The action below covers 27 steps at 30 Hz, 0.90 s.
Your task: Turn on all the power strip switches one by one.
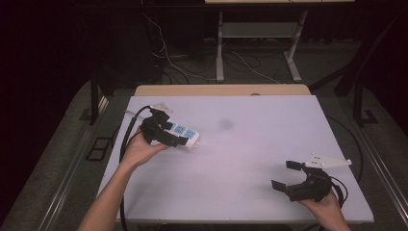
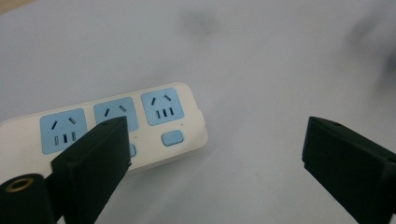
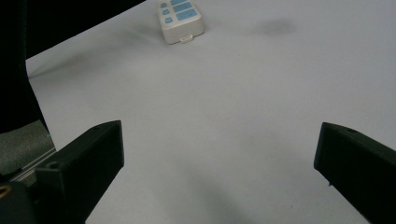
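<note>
A white power strip (image 1: pixel 184 135) with blue sockets lies flat on the left part of the bench (image 1: pixel 250 159), about midway between its near and far edges. The left hand-held gripper (image 1: pixel 180 140) hangs over the strip's left end. Its jaws stand wide apart and press on nothing: in the left gripper view one jaw crosses in front of the strip (image 2: pixel 112 133), while the other is over bare bench to the right. The right hand-held gripper (image 1: pixel 285 174) sits at the near right corner of the bench, well apart from the strip, jaws open and empty. In the right gripper view the strip (image 3: pixel 181 17) lies far off beyond those jaws.
</note>
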### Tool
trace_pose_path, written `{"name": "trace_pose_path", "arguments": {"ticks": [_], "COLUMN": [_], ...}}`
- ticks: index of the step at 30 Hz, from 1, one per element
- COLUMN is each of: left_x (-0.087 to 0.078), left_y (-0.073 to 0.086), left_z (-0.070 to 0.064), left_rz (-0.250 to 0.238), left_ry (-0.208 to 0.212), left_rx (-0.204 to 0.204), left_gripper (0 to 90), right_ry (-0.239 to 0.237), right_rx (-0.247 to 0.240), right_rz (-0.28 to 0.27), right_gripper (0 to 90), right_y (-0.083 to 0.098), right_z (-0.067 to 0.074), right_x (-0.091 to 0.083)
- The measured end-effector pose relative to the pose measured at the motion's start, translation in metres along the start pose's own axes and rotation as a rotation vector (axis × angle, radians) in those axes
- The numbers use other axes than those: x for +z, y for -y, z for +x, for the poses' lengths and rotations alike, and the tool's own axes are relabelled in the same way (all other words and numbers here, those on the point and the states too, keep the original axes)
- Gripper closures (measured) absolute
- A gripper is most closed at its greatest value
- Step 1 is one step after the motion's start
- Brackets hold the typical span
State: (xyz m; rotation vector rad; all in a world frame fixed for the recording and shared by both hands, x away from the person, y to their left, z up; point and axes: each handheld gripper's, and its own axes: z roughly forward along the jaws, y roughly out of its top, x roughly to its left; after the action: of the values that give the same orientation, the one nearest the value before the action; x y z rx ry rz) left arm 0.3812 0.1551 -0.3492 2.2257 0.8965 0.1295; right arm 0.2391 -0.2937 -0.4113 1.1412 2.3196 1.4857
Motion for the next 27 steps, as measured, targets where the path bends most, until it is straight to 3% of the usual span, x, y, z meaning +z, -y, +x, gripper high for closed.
{"name": "trace_pose_path", "arguments": {"ticks": [11, 16, 27], "left_x": [0.01, 0.013, 0.017], "left_y": [-0.003, -0.002, 0.0], "left_z": [0.01, 0.013, 0.022], "left_rz": [0.008, 0.009, 0.006], "left_ry": [0.0, -0.02, -0.051], "left_rx": [-0.015, -0.01, -0.022], "left_gripper": [21.2, 27.6, 59.7], "right_ry": [0.0, 0.0, 0.003], "right_rx": [-0.001, -0.001, -0.002], "right_rz": [0.0, 0.001, 0.001], "right_gripper": [1.5, 1.5, 1.6], "right_y": [0.0, 0.0, 0.0], "right_z": [-0.001, -0.001, -0.002], "right_x": [0.0, 0.0, 0.0]}}
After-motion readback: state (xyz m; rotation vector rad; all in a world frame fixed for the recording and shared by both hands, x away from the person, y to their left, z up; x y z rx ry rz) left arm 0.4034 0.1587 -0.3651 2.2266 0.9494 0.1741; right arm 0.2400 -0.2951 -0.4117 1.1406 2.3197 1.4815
